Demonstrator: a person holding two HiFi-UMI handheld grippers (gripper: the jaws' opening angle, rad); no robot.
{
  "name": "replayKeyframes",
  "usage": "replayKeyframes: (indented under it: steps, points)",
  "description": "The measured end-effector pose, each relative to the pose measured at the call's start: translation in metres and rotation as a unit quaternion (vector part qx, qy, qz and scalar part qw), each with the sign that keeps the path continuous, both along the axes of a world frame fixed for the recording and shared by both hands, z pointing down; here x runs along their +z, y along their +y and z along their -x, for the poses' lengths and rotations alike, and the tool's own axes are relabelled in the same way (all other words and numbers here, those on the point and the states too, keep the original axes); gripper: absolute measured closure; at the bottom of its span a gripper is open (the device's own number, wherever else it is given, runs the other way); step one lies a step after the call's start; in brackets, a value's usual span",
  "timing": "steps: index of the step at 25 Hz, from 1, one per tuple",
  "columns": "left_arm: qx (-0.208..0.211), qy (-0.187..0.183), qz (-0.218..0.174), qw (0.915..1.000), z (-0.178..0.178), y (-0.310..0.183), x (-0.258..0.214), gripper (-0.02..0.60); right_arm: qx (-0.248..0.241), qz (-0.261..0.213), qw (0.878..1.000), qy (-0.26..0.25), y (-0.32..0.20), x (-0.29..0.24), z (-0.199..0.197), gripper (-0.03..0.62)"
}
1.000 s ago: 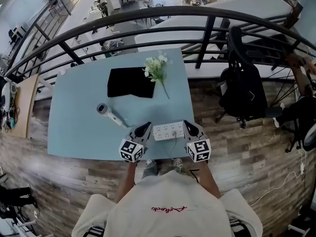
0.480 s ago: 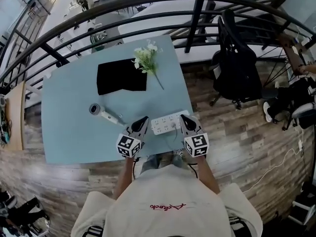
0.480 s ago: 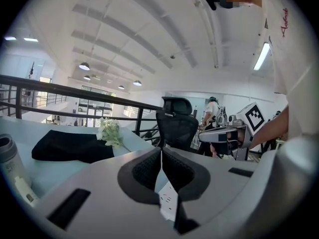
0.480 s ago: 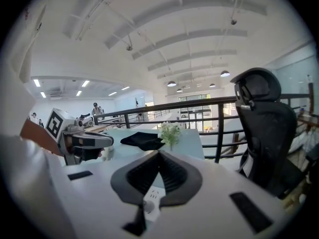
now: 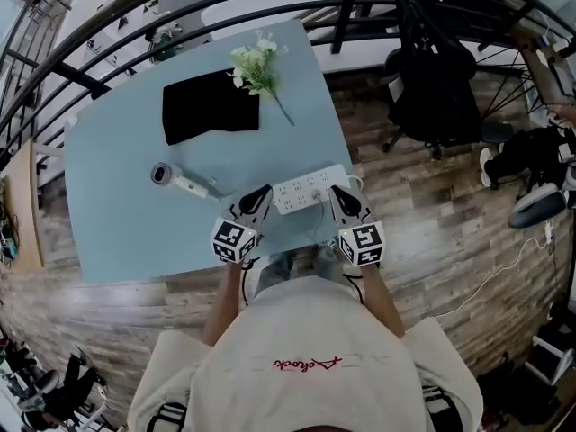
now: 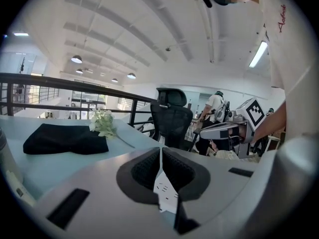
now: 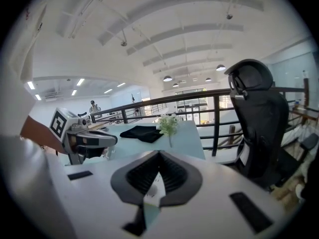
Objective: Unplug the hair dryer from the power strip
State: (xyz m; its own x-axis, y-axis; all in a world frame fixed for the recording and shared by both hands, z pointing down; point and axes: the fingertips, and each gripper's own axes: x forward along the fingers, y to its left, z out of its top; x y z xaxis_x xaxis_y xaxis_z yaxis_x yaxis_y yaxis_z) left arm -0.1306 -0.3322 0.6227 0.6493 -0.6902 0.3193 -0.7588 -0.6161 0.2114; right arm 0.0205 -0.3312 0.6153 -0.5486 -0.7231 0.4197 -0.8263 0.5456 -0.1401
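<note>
Hair dryer (image 5: 184,182) unplugging is being set up from both sides: the left tool (image 5: 256,202) is holding its jaws pressed together on nothing, and the right tool (image 5: 340,202) is doing the same, each gripper view showing only a sliver of white beyond the closed pads. Both are hovering over the near edge of the bench (image 5: 117,214), flanking the white power strip (image 5: 310,191), which is lying between their tips, just beside each. Further left, apart from the left tool, the hair dryer is lying flat with its handle pointing toward the strip; its plug and cord are showing too small to be placed in any socket. Beyond, a black cloth (image 5: 209,107) and a sprig of flowers (image 5: 256,66) are sitting at the far side. As I am judging it, one tool should be opening and pinching the plug's body, not the cord, while the other is pressing the strip flat, with the pull going straight out of the socket so the strip is not lifting or sliding off the near edge.
</note>
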Motion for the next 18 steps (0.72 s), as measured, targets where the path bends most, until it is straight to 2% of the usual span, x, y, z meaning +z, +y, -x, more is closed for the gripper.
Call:
replayKeyframes:
  steps: [12, 17, 18]
  points:
    - [0.035, -0.029, 0.027, 0.9986, -0.011, 0.017, 0.04, 0.568, -0.008, 0.039, 0.999, 0.006, 0.027, 0.033, 0.002, 0.577]
    - [0.069, -0.044, 0.033, 0.9961, -0.02, 0.023, 0.056, 0.566, -0.009, 0.047, 0.999, 0.008, 0.035, 0.041, 0.002, 0.577]
    - [0.077, -0.05, 0.034, 0.9952, -0.022, 0.024, 0.059, 0.541, -0.009, 0.047, 0.999, 0.008, 0.036, 0.042, 0.002, 0.577]
